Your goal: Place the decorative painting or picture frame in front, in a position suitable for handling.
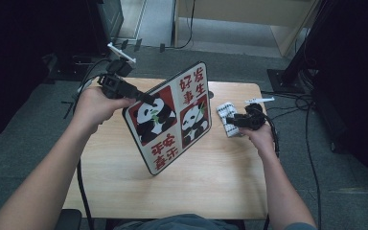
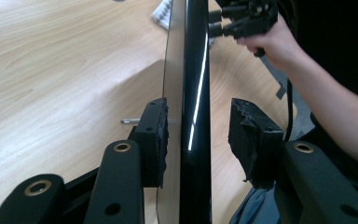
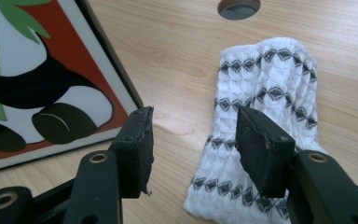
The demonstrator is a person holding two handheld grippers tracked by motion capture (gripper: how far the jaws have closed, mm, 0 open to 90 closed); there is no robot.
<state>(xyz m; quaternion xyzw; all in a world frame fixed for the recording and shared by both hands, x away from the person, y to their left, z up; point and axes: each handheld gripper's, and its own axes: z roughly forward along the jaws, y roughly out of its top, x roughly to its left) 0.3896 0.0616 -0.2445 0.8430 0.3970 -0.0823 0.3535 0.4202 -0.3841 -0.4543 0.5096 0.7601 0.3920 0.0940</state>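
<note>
Two hand-held grippers work above the tabletop (image 1: 124, 177). The left hand-held gripper (image 2: 198, 135) straddles the upper edge of the panda board (image 1: 170, 117): one pad touches its back face, the other stands clear, so the grip is released. That board stands tilted, its lower corner on the tabletop. It bears red Chinese characters, not legible with certainty. The right hand-held gripper (image 3: 193, 144) is spread wide, holding nothing, over a white patterned sock (image 3: 265, 93) lying flat.

A pale wooden surface (image 1: 124, 177) carries a white patterned cloth (image 1: 228, 117) lying flat near its right edge and a panda board (image 1: 170, 117) standing tilted on one corner
</note>
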